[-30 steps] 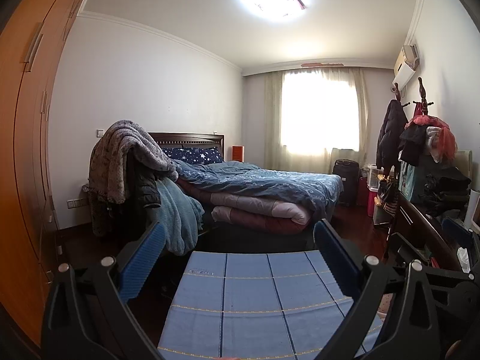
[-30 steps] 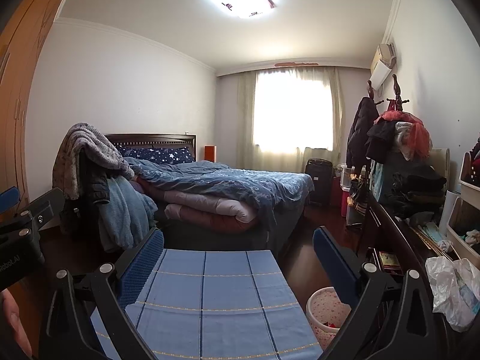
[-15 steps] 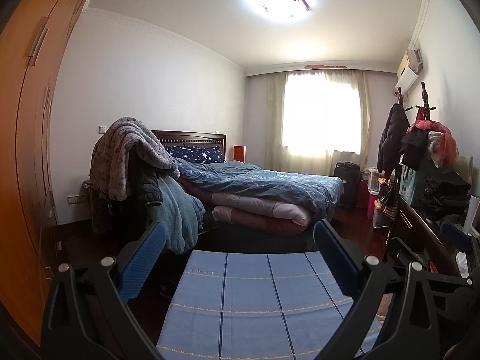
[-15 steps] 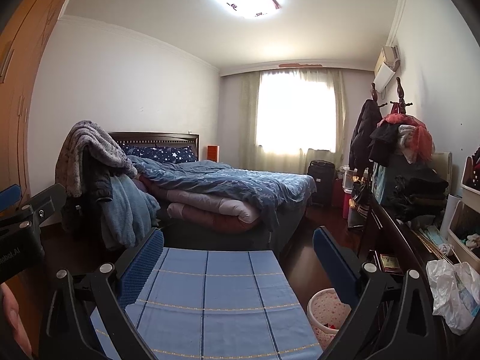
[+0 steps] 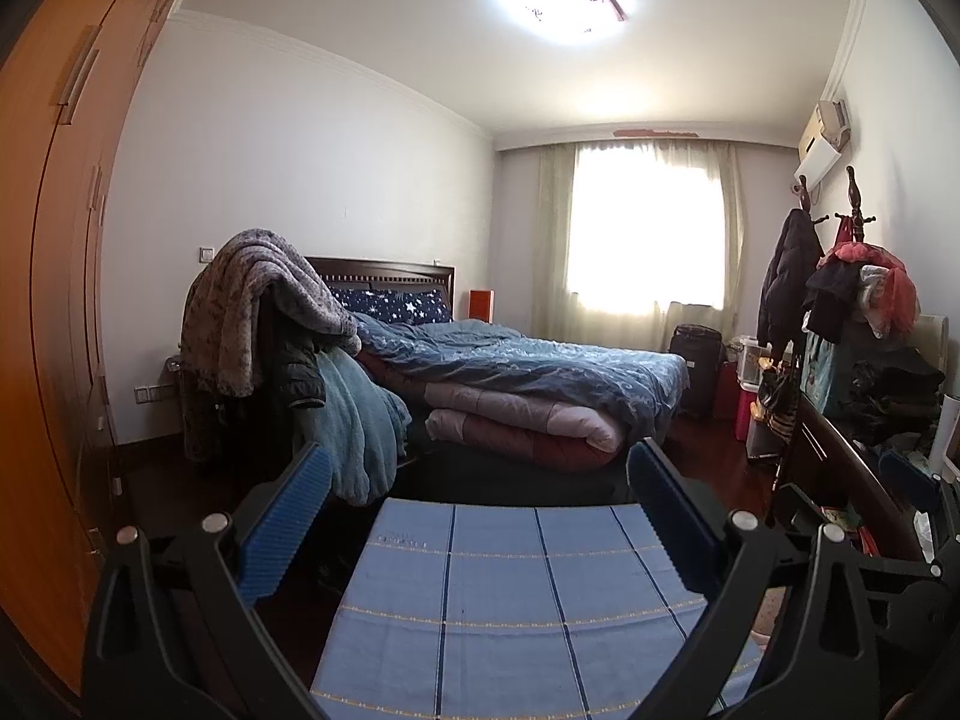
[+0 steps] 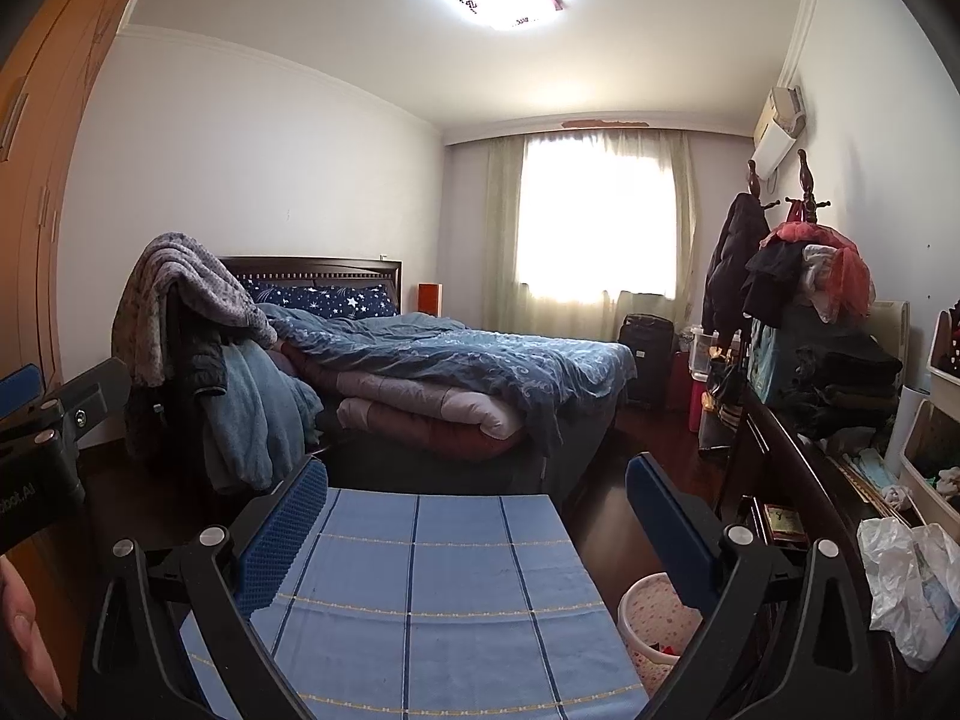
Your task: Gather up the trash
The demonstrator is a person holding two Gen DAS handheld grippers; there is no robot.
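My left gripper is open and empty, held above a blue checked cloth on a table. My right gripper is open and empty over the same cloth. A small pink-dotted waste bin stands on the floor right of the cloth, below my right finger. A crumpled clear plastic bag lies on the dark sideboard at the right. The left gripper's body shows at the left edge of the right wrist view.
A bed with blue quilts fills the middle of the room. Clothes hang on a chair at the left. An orange wardrobe lines the left side. A coat rack and a white basket stand at the right.
Both views have tilted slightly downward, so the room sits a little lower in frame. The grippers stay open and empty.
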